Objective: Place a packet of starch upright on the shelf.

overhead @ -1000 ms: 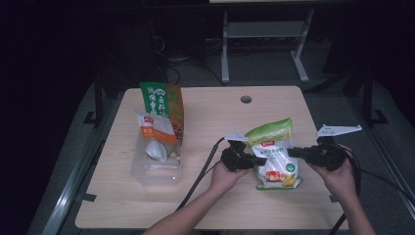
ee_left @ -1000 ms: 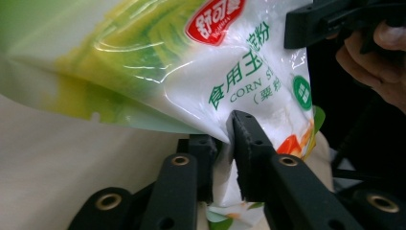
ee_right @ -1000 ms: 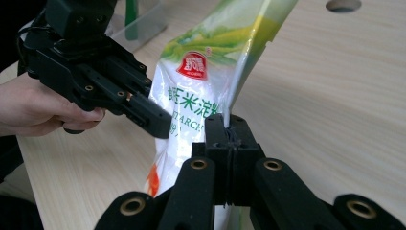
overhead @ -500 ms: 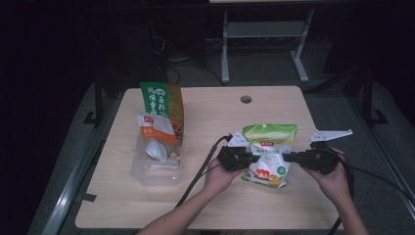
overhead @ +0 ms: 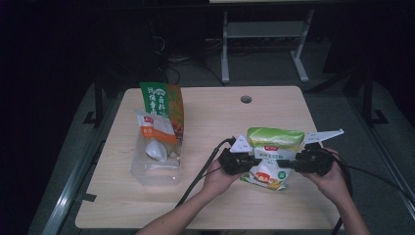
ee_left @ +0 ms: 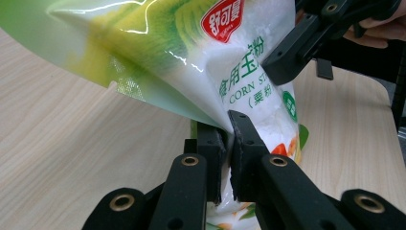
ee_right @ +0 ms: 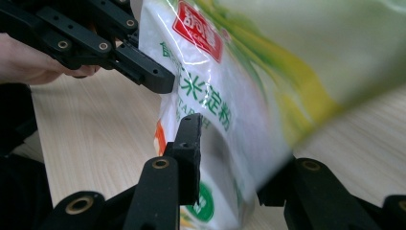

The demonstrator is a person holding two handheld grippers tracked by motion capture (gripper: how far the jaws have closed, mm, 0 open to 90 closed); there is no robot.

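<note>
A: Nearest first. Left gripper [ee_left: 229, 143], fingers [ee_left: 210, 148] pressed together, pinching what?

B: Pinching the side seam of the corn starch bag [ee_left: 249, 62]. Thin film caught flat between the pads, powder bulging just past them. Probably gripped at the seam so the filled part is not squeezed.

A: Bag's place?

B: Upright near the front right of the table [overhead: 220, 112], between both hands in the high view, bottom seemingly resting on the wood. Green top toward the far side, label facing up and forward.

A: Right gripper [ee_right: 234, 158]?

B: Fingers spread, just been opening. Opposite side of the bag between them, one finger in front of the label, the other behind the film. No firm press visible. Looks like a regrip or a release, with the left pinch steadying the pouch meanwhile.

A: Risk?

B: Held at a single seam, likely to sag or tip toward the right hand.

A: Farther out?

B: Well apart at the left of the table, a clear plastic container [overhead: 156, 169] holding a white and orange packet [overhead: 156, 128]. Behind it, touching, a tall green and orange bag [overhead: 161, 105] standing. Possibly the place meant for the starch. Beyond, a cable hole [overhead: 246, 99] near the far edge.
</note>
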